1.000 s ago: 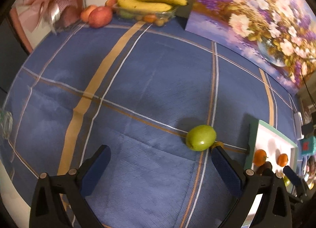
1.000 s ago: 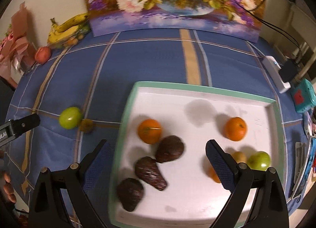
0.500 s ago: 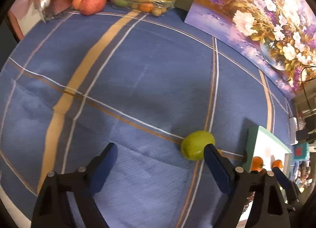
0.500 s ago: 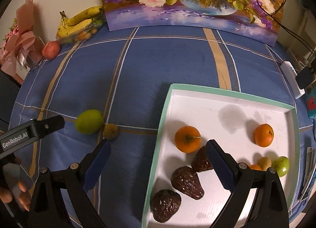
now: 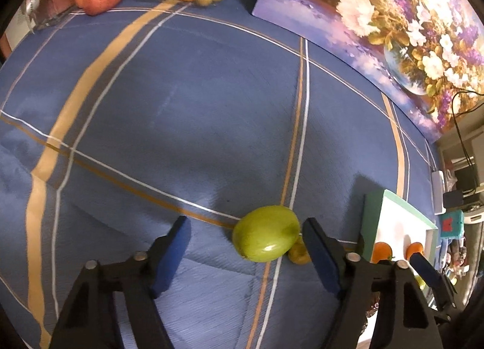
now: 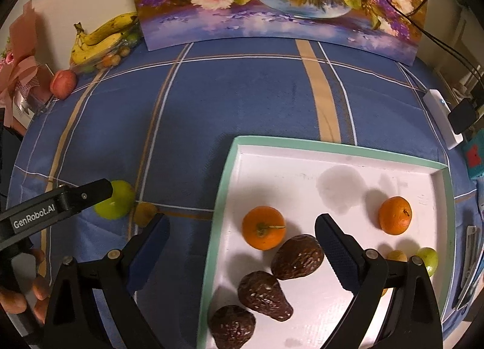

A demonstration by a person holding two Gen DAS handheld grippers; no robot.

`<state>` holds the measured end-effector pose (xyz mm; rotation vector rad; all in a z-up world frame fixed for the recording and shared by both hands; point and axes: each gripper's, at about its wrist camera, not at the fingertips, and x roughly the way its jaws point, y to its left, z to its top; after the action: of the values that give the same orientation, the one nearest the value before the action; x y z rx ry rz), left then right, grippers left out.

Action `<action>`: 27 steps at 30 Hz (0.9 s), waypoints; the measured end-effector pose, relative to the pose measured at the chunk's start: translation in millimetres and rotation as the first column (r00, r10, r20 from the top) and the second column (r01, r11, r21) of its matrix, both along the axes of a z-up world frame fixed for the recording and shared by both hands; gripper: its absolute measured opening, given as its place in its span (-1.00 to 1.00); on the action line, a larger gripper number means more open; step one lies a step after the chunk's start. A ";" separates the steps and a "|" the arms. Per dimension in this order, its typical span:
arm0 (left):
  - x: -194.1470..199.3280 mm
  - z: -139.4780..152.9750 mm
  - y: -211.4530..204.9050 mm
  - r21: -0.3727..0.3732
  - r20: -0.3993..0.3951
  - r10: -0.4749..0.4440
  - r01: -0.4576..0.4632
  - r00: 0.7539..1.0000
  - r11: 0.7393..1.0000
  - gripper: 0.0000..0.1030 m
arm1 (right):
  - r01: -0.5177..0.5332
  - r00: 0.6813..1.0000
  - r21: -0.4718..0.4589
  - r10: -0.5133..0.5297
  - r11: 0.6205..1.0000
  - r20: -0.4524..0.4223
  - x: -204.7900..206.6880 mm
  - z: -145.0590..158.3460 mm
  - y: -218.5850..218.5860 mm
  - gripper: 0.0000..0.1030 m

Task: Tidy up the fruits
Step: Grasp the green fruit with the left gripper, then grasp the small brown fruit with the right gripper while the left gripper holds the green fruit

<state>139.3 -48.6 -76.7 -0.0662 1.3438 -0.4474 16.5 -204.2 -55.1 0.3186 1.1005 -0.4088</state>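
Reaching for green fruit (image 5: 265, 233) on table (image 5: 181, 107): left gripper (image 5: 246, 253) fingers spread, off-centre; next shift right, pinch, carry to tray (image 6: 332, 149). Right gripper (image 6: 242, 250) spread, idle.

Right gripper (image 6: 242, 246) is held wide open over the left edge of the white tray (image 6: 338, 145). Three dark avocados (image 6: 298, 256) are seen at 6 o'clock, an orange (image 6: 263, 228) just above them, another orange (image 6: 394, 215) at 3. Left gripper (image 6: 99, 190) is seen at 9, its one visible finger across the green apple (image 6: 121, 200) on the bench (image 6: 242, 92).
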 end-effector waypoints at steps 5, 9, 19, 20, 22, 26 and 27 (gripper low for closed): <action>-1.3 -5.3 -4.8 -0.026 -0.023 -0.008 0.007 1.000 1.000 0.20 | 0.008 1.000 -0.004 -0.008 1.000 -0.004 -1.4 2.0 -6.8 0.88; -3.0 -4.0 -7.5 -0.058 -0.041 -0.030 0.028 0.999 0.998 -0.05 | 0.011 1.000 -0.003 -0.011 1.000 -0.009 -1.8 1.2 -8.2 0.88; 8.6 10.2 31.2 -0.050 -0.029 0.096 -0.098 0.995 0.994 -0.06 | 0.002 0.999 0.023 -0.003 1.000 0.043 0.4 2.9 3.4 0.88; 10.1 12.4 38.1 -0.051 -0.025 0.117 -0.118 0.993 0.992 -0.06 | -0.002 0.998 0.031 0.000 1.000 0.064 1.6 5.6 6.4 0.88; 12.6 15.7 49.4 -0.051 -0.017 0.149 -0.150 0.989 0.987 -0.06 | -0.017 0.996 0.033 0.014 0.999 0.085 4.5 8.4 11.5 0.88; 18.8 18.3 69.1 -0.053 -0.010 0.206 -0.206 0.978 0.977 -0.06 | -0.071 0.992 0.045 0.066 0.996 0.111 13.7 9.1 26.7 0.84; 19.0 18.0 73.2 -0.056 -0.012 0.215 -0.216 0.976 0.975 -0.06 | -0.081 0.991 0.052 0.075 0.995 0.112 15.5 8.2 29.5 0.79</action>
<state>158.3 24.5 -58.8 -0.2586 1.3127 -0.3020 32.0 -174.7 -46.9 0.3426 1.0141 -0.2881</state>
